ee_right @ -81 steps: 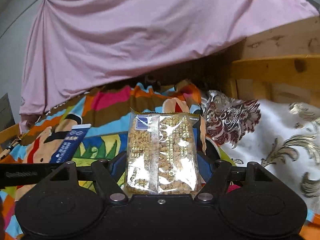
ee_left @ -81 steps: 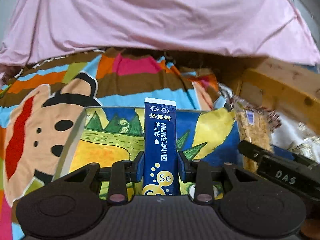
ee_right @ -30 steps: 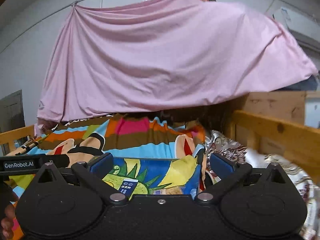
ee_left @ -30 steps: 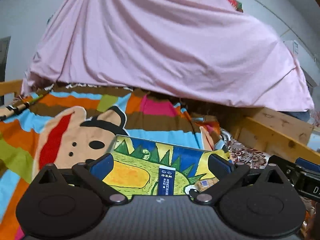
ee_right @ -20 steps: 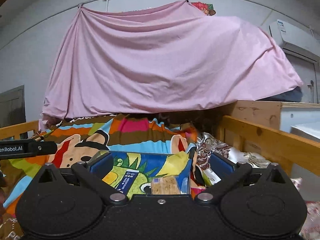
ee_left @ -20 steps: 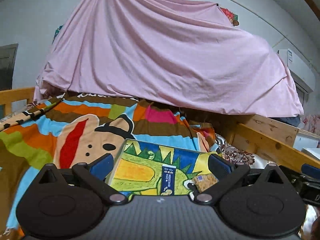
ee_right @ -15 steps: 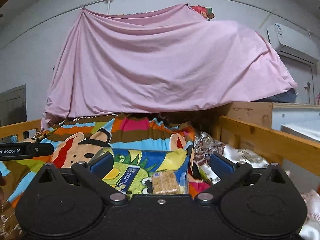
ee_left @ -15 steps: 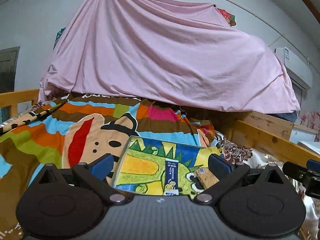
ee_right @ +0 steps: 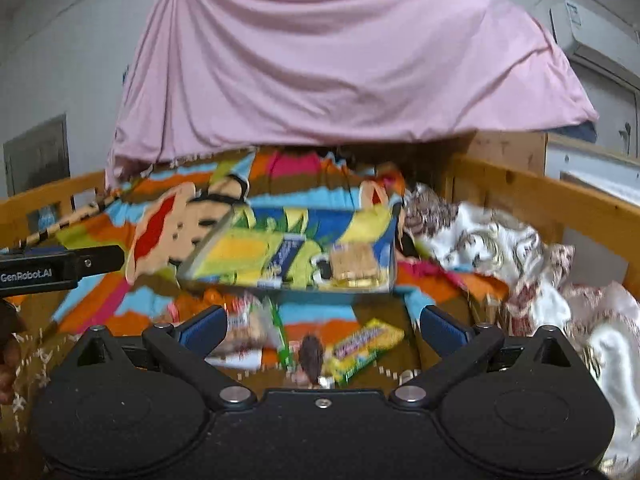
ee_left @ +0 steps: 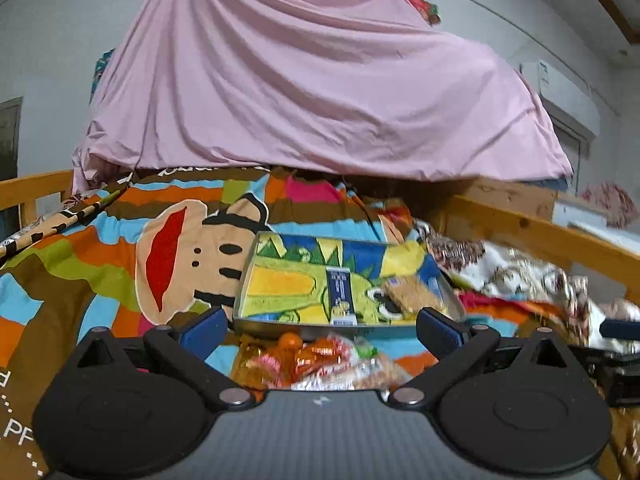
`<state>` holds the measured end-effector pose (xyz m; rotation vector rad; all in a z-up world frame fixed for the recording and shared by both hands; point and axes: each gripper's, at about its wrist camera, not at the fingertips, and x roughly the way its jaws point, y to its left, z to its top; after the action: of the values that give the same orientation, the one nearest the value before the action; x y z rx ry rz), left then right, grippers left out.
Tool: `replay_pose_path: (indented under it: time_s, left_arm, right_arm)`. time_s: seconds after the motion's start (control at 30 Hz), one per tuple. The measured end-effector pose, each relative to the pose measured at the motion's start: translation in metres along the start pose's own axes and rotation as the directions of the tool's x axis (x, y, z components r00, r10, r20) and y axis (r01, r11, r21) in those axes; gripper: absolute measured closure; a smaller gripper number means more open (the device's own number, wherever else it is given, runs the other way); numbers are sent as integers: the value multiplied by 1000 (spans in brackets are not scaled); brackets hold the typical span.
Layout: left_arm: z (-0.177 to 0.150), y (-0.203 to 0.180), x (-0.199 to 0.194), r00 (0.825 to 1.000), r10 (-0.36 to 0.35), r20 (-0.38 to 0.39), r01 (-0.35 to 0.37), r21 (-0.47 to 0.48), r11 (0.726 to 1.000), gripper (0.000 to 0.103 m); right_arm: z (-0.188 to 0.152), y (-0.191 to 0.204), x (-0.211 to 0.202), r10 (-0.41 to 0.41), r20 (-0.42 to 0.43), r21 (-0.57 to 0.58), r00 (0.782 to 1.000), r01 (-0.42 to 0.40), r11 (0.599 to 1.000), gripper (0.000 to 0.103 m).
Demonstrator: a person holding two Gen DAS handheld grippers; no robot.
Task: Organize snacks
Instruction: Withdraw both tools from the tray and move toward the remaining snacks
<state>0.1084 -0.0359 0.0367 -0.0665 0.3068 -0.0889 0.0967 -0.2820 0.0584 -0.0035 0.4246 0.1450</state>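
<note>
A shallow tray with a cartoon dinosaur print lies on the bed. In it rest a blue sachet and a clear pack of grain bars. Loose snacks lie in front of the tray, among them a yellow candy pack and a wrapped pack. My left gripper is open and empty, held back from the tray over the loose snacks. My right gripper is open too, with nothing between its fingers.
A striped cartoon blanket covers the bed. A pink sheet hangs at the back. Wooden rails run along the right side, with a floral quilt beside the tray. The other gripper's black body shows at the left.
Both grippers have let go of the sachet and the grain bars, which now lie in the tray. Both have pulled back and tilted, so the loose snacks come into view.
</note>
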Motion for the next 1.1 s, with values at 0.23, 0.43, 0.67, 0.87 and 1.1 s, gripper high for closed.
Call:
replay_pose_path:
  time_s: [0.23, 0.43, 0.67, 0.87, 1.1]
  left_arm:
    - [-17, 2, 2, 994, -35, -100, 35, -1, 999, 0]
    - [-25, 6, 14, 980, -77, -185, 81, 16, 997, 0]
    - [-28, 0, 36, 950, -162, -268, 203, 130, 971, 0]
    - [-28, -9, 64, 930, -160, -330, 249, 250, 936, 0]
    - [-25, -15, 101, 892, -205, -402, 354, 342, 870, 0]
  right_arm:
    - [-8, 5, 8, -13, -69, -12, 998, 12, 1000, 1]
    - [-15, 8, 31, -5, -203, -28, 979, -1, 1000, 1]
    - [-21, 15, 50, 77, -320, -20, 944, -88, 996, 1]
    - [-22, 19, 71, 161, -377, -60, 912, -197, 979, 1]
    - [-22, 19, 103, 185, -378, -169, 907, -264, 950, 1]
